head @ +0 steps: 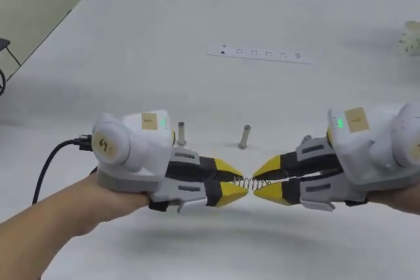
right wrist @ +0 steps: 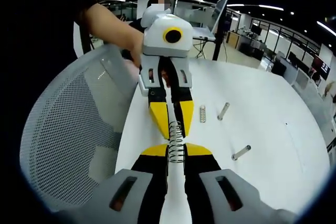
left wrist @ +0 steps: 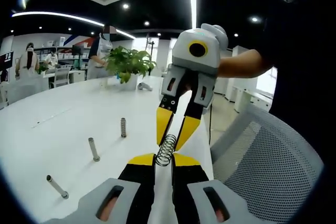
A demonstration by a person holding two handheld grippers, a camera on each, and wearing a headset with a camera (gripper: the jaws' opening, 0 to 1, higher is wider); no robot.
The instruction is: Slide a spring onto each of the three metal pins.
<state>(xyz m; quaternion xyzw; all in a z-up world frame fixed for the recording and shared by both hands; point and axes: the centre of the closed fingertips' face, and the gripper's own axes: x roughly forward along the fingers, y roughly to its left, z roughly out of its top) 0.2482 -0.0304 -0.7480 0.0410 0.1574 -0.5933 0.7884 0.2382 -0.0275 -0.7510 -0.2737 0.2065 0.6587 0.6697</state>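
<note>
Left tool point(head: 240, 185): white rounded housing, grey underside, black jaw arms, yellow tips. Round yellow sticker with dark marking on end cap; square yellow label on top, marking illegible; green light beside it. Black cable point(head: 56, 162) leaves rear. Right tool point(head: 261, 181): same white, grey and black build, yellow tips, yellow label, green light. Jaw bases grey with oval slots. Person wears dark top point(left wrist: 299, 77).

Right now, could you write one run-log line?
spring: midair | left gripper: shut on it | right gripper: shut on it | sprung pin: one | bare pins: two
</note>
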